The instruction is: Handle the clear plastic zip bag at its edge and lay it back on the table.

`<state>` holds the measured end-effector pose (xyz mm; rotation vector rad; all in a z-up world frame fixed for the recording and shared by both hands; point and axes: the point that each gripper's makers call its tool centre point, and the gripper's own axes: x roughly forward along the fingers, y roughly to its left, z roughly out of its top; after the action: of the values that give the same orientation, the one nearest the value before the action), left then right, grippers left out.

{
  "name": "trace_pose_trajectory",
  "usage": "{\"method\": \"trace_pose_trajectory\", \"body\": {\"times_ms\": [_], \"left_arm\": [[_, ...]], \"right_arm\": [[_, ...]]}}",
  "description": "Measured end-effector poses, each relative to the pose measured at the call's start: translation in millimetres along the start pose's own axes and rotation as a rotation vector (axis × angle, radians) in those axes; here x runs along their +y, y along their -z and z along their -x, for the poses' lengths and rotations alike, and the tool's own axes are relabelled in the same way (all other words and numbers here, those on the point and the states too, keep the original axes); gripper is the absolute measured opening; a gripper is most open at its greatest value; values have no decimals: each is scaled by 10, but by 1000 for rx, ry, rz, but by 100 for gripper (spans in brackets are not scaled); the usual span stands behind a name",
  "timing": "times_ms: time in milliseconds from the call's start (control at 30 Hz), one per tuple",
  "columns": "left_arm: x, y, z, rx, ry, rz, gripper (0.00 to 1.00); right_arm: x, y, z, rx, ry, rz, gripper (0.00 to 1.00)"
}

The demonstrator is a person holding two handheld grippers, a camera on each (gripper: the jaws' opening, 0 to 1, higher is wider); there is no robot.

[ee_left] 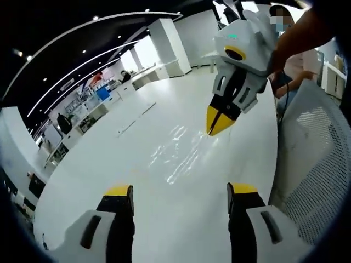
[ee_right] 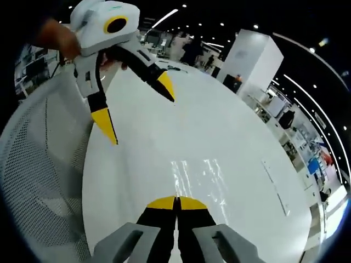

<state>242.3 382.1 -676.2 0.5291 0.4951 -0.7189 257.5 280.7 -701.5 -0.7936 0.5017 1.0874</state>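
The clear plastic zip bag [ee_left: 178, 153] lies flat on the white table [ee_left: 109, 164] and shows mostly as glints. My right gripper [ee_left: 218, 123] comes down from the upper right, its yellow tips shut and touching the bag's near edge. In the right gripper view those shut tips [ee_right: 176, 203] sit at the edge of the bag [ee_right: 197, 175], seemingly pinching the thin film. My left gripper [ee_left: 180, 190] hovers open over the table short of the bag, holding nothing. It also appears spread wide at the upper left of the right gripper view [ee_right: 135, 107].
A white mesh chair [ee_left: 318, 159] stands against the table's edge, also seen as the chair [ee_right: 38, 181] in the other view. A person [ee_left: 299, 66] sits beyond it. A thin strip [ee_left: 137, 118] lies farther across the table. Desks and pillars fill the room behind.
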Motion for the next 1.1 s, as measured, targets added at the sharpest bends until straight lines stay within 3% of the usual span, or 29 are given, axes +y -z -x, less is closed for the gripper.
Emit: {"method": "trace_pose_trajectory", "body": {"times_ms": [333,700,1100], "left_arm": [[-26,66,5,4,4,65,81],[-102,75,-2,-47,55,203,94],[-130,152,-10,-32,61,221,95]], "right_arm": [[-56,30,-38,5,6,9,0],[-104,63,-88,11,11,6,0],[-157,130,-183,32,6,45,0]]}}
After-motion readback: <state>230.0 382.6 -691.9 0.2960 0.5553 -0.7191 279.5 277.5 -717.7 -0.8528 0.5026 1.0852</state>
